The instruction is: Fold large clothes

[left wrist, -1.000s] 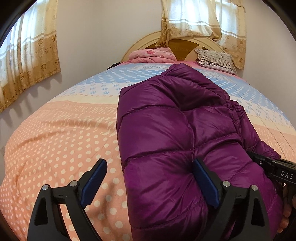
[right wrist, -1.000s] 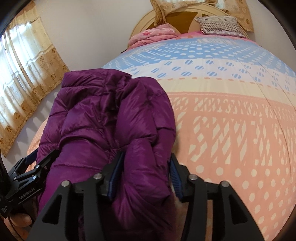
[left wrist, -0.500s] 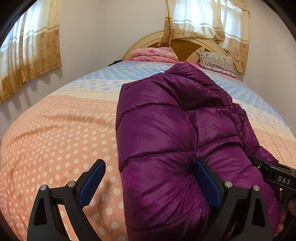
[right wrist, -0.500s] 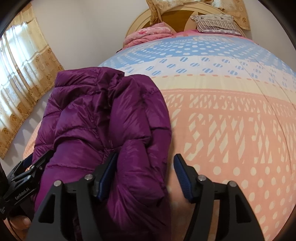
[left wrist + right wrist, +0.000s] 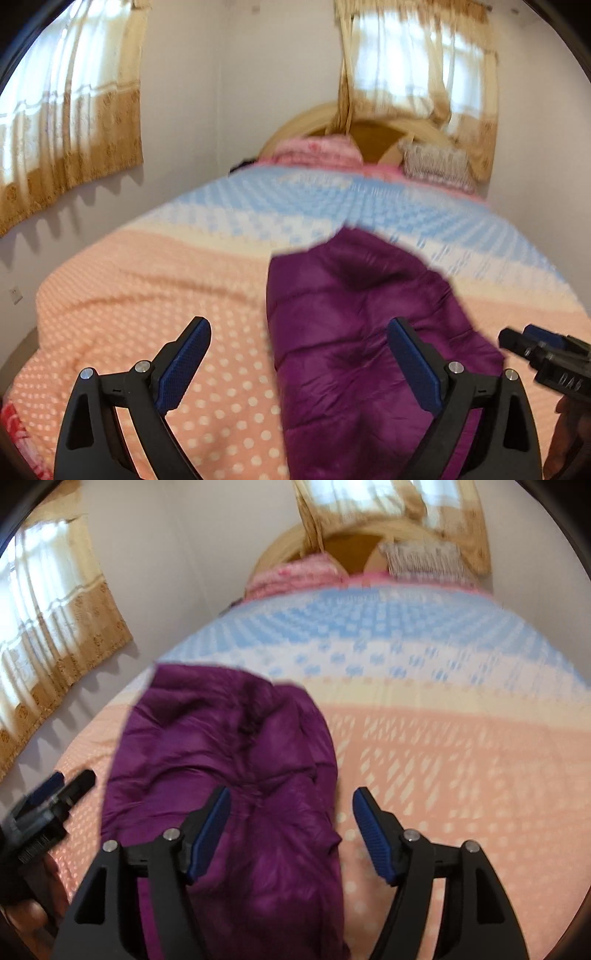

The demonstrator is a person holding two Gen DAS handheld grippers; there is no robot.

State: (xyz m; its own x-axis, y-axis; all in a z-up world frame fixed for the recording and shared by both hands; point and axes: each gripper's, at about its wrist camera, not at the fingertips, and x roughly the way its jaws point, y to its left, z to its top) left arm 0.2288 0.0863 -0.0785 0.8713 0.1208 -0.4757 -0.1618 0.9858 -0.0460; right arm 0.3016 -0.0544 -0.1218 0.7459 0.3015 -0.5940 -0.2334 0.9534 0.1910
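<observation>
Purple puffer jacket [image 5: 229, 775] is lying folded on the dotted bedspread [image 5: 443, 768]. My left gripper [image 5: 299, 362] is gaping wide, holding nothing; my right gripper [image 5: 291, 827] is opening, gripping nothing. Springy padding could be puffing the fold loose.

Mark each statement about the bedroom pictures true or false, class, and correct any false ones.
1. A purple jacket lies on the bedspread. True.
2. The right gripper is clamped on the jacket. False: its jaws are opening and neither pad presses on the fabric.
3. The left gripper stands open. True.
4. The bedspread is plain green. False: it is peach and blue with dots.
5. A pillow sits near the headboard. True.
</observation>
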